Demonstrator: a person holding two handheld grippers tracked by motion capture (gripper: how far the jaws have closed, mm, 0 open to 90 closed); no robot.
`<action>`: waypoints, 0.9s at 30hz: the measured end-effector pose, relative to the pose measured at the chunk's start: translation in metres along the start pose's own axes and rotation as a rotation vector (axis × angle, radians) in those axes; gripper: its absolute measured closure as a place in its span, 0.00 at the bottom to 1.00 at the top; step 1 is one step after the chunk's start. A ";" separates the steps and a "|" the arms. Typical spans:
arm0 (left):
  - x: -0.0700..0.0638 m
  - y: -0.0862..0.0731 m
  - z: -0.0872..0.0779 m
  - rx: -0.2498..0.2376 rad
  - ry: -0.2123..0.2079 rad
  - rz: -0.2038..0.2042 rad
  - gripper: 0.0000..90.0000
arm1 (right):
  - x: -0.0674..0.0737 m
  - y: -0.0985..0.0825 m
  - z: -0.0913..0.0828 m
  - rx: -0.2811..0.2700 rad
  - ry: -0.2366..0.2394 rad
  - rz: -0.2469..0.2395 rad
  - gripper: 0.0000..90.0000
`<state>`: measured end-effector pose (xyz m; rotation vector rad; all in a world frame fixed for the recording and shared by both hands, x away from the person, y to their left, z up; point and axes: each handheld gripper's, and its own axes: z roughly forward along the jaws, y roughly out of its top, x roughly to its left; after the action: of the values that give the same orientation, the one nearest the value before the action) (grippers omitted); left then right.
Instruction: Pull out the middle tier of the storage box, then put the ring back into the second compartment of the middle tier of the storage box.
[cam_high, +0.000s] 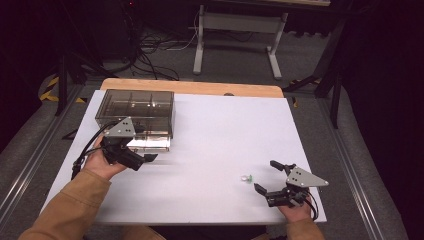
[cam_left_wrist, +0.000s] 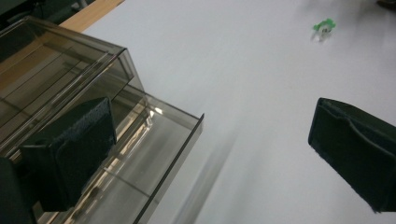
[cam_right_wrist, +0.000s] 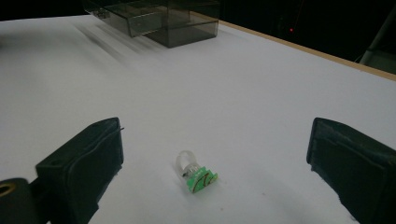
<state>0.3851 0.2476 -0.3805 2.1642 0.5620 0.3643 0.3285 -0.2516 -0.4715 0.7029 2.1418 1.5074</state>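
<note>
So near right, the right gripper (cam_high: 266, 176) gapes wide around the untouched green-topped ring (cam_right_wrist: 195, 173), while far left the left gripper (cam_high: 146, 158), also wide and empty, sits by the box's (cam_high: 135, 102) pulled-out drawer (cam_left_wrist: 154, 154): drawer opened, ring pickup and stowing remain.

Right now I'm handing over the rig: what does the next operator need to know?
Left gripper: open, holding nothing, beside the smoky plastic drawer box.
Drawer: already pulled out, looks empty.
Right gripper: open, jaws either side of the small green-topped ring, not touching it.
Ring lies on the white table, far from the box.
Left to do, probably: grasp the ring, place it in the drawer, shut the drawer.
</note>
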 end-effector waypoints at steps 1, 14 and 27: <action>0.000 0.000 0.000 0.000 0.000 0.000 0.02 | -0.001 -0.001 -0.001 -0.001 -0.007 0.005 0.05; -0.014 0.008 0.010 -0.041 -0.034 -0.022 0.02 | -0.005 -0.005 -0.004 -0.003 -0.017 0.035 0.04; -0.035 0.015 0.030 -0.056 -0.057 -0.041 0.01 | -0.003 -0.006 -0.002 -0.003 -0.008 0.039 0.04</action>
<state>0.3725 0.2016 -0.3881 2.0991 0.5573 0.2921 0.3285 -0.2567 -0.4762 0.7526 2.1306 1.5251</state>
